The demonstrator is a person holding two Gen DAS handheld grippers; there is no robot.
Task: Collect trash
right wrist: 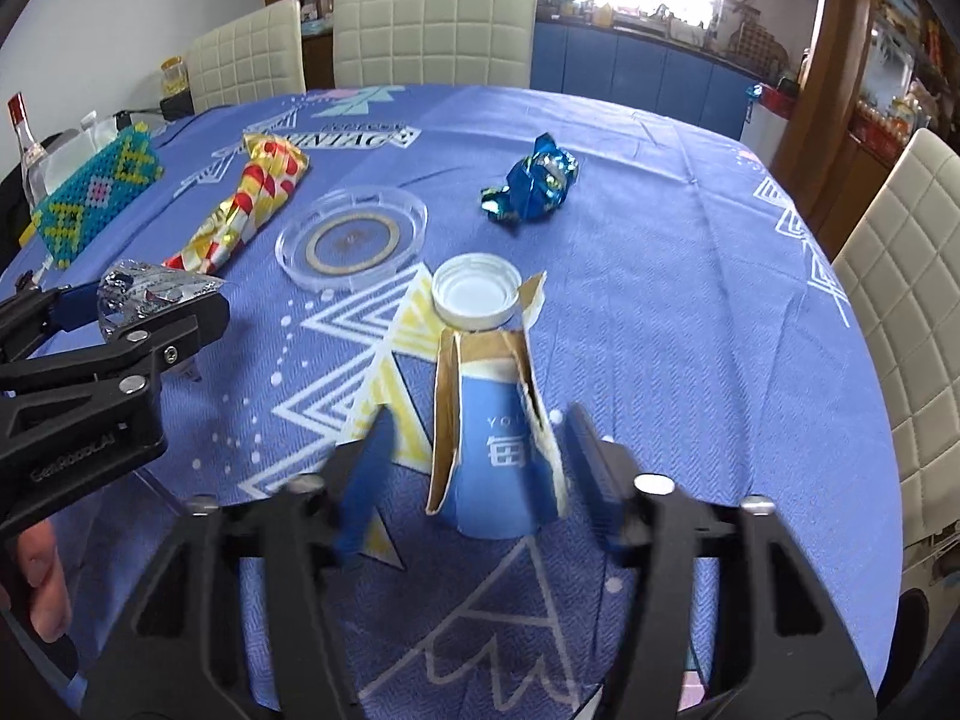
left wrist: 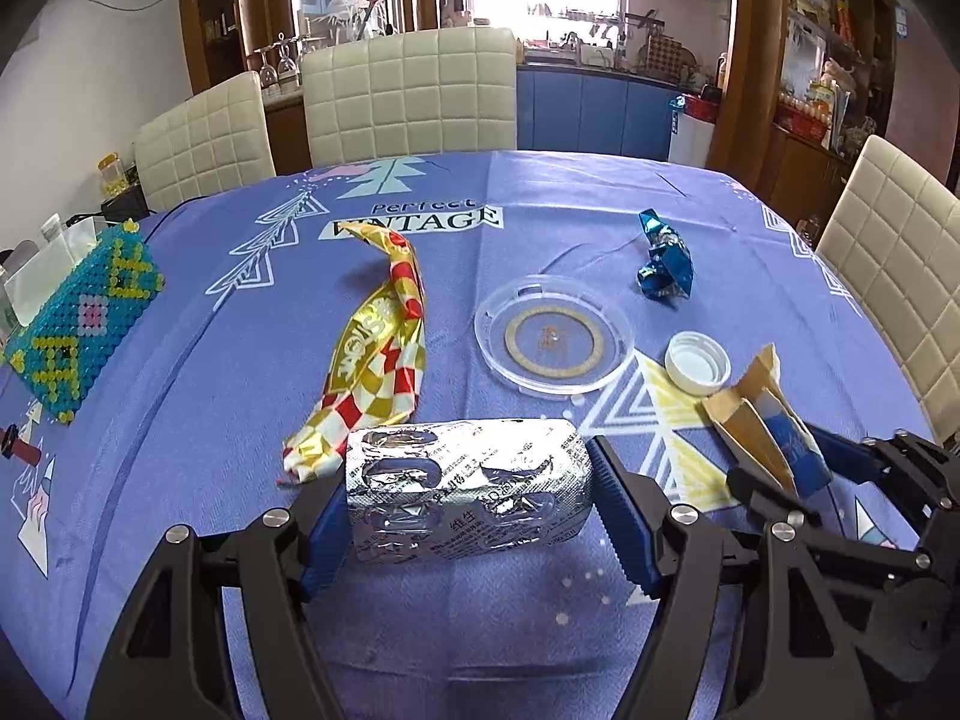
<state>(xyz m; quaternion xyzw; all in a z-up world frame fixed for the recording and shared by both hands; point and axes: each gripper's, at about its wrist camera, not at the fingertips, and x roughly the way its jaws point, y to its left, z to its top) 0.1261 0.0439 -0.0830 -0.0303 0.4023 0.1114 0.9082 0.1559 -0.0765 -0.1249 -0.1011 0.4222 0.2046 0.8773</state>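
Silver foil blister pack [left wrist: 468, 489] sits clamped between the left gripper [left wrist: 471, 516] fingers, near the table's front edge. Beside it, the right gripper [right wrist: 474, 468] straddles a torn blue carton [right wrist: 501, 450], jaws spread, not touching. White bottle cap [right wrist: 477, 291] touches the carton's far end.

blue-clothed table [left wrist: 540, 192] bears clear lid [left wrist: 553, 338], white cap [left wrist: 697, 361], wrappers [left wrist: 378, 354].
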